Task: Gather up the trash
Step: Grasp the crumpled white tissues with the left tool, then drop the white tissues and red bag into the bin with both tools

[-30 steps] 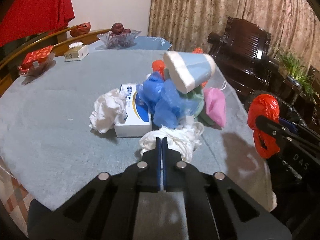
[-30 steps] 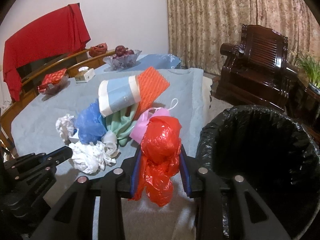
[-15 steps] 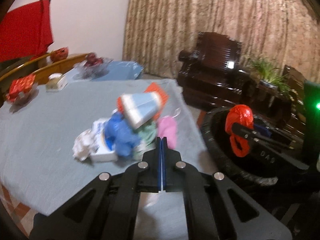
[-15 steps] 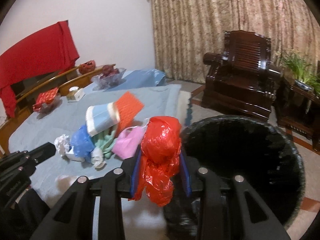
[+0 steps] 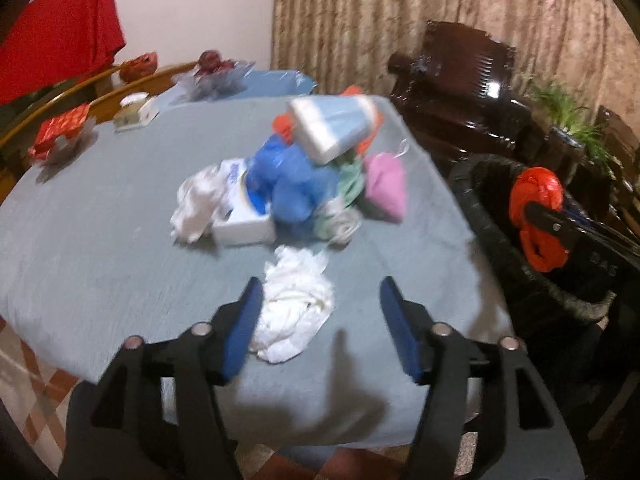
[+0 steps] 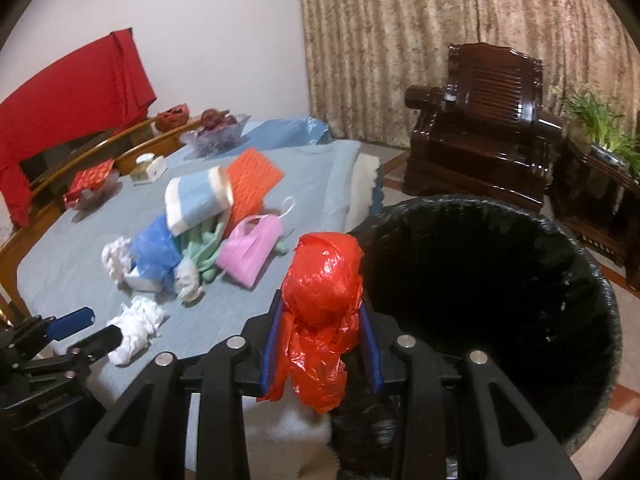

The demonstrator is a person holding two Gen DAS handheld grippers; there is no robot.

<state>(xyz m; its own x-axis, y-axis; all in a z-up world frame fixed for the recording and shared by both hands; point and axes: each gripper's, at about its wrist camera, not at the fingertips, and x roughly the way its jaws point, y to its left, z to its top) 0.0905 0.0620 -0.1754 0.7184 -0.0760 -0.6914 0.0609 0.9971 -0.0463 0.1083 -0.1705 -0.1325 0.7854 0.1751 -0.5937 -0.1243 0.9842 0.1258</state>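
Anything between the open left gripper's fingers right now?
Yes: a crumpled white tissue lies on the table between the left gripper fingers, not yet pinched; left wrist view.

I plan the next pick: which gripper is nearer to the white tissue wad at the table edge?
Left. The left gripper has open jaws around the wad; the right gripper holds the red bag by the bin.

A crumpled red plastic bag point(image 6: 320, 312) hangs pinched at the near rim of the black-lined trash bin point(image 6: 592, 360) on the right. A crumpled white tissue point(image 5: 294, 304) lies alone on the near table edge. Farther back, a heap holds a blue bag point(image 5: 292, 188), pink mask point(image 5: 386, 186), white box point(image 5: 240, 216) and blue-white cup point(image 5: 332, 124).
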